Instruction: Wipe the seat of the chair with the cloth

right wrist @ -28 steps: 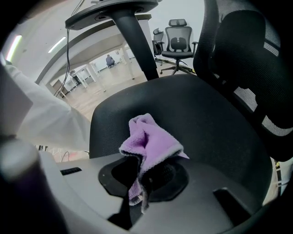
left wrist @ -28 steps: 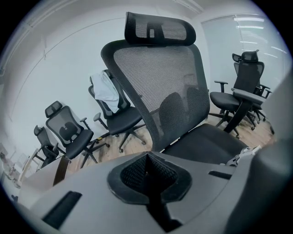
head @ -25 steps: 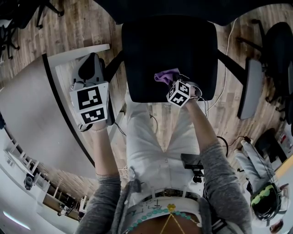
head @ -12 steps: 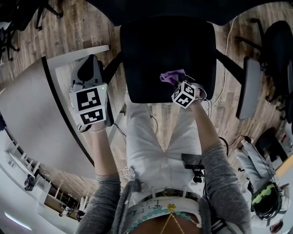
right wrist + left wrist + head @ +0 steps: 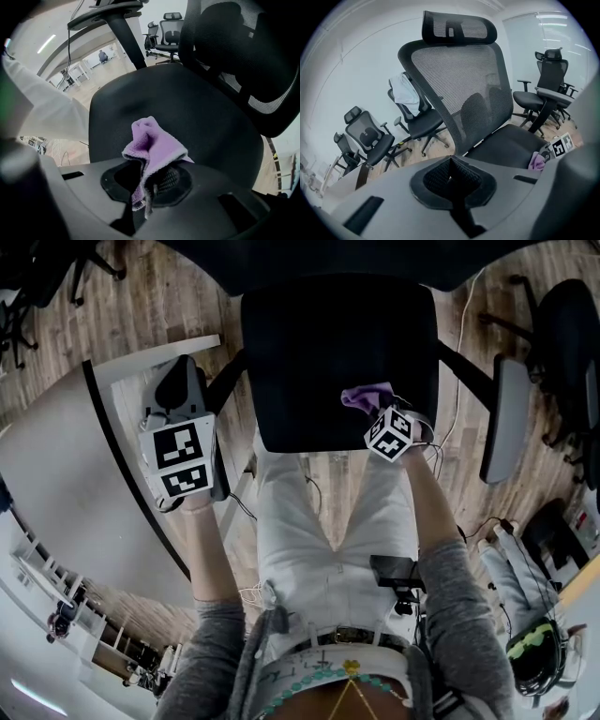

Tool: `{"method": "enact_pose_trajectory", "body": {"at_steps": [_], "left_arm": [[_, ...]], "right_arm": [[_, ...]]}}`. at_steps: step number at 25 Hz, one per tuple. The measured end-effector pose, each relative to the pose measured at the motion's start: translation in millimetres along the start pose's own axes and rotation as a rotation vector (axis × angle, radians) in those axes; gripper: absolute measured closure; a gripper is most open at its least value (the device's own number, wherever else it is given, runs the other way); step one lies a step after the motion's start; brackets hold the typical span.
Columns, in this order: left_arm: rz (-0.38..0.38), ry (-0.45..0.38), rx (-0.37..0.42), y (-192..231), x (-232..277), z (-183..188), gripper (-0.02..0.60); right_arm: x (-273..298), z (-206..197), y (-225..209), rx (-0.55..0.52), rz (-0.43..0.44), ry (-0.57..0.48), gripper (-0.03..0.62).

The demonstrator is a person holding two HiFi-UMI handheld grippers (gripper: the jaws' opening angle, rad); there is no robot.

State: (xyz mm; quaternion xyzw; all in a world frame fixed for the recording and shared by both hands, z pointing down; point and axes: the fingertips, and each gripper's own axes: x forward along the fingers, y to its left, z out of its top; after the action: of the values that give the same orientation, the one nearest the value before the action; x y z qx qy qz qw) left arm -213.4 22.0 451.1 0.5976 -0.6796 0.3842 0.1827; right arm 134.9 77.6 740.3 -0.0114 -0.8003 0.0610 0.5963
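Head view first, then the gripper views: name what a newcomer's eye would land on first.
The purple cloth stands out most, bunched and pinched in the shut right claw over the front right part of the black seat. Next comes the tall mesh backrest, which fills the left gripper view. The left claw is shut on nothing and is held off to the left of the seat.

The right gripper [image 5: 378, 414] slides toward the person's right along the front part of the chair seat [image 5: 319, 352], dragging along the purple cloth [image 5: 366, 395] clamped in its jaws. The cloth now sits nearer the seat's right edge than a second ago.
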Motion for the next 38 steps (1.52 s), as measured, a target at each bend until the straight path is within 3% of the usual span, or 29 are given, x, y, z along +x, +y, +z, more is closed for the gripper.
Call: {"method": "enact_pose_trajectory", "body": {"at_steps": [31,38], "left_arm": [[-0.007,0.006,0.019,-4.0,-0.5,-1.0,0.578],[-0.01,0.004,0.02,-4.3,0.7,-0.7,0.578]], "right_arm": [[-50.8,-90.8,-39.2,0.077,-0.109,0.117,0.546],[-47.8,-93.9,-41.8,0.096,-0.111,0.135,0.546]]}}
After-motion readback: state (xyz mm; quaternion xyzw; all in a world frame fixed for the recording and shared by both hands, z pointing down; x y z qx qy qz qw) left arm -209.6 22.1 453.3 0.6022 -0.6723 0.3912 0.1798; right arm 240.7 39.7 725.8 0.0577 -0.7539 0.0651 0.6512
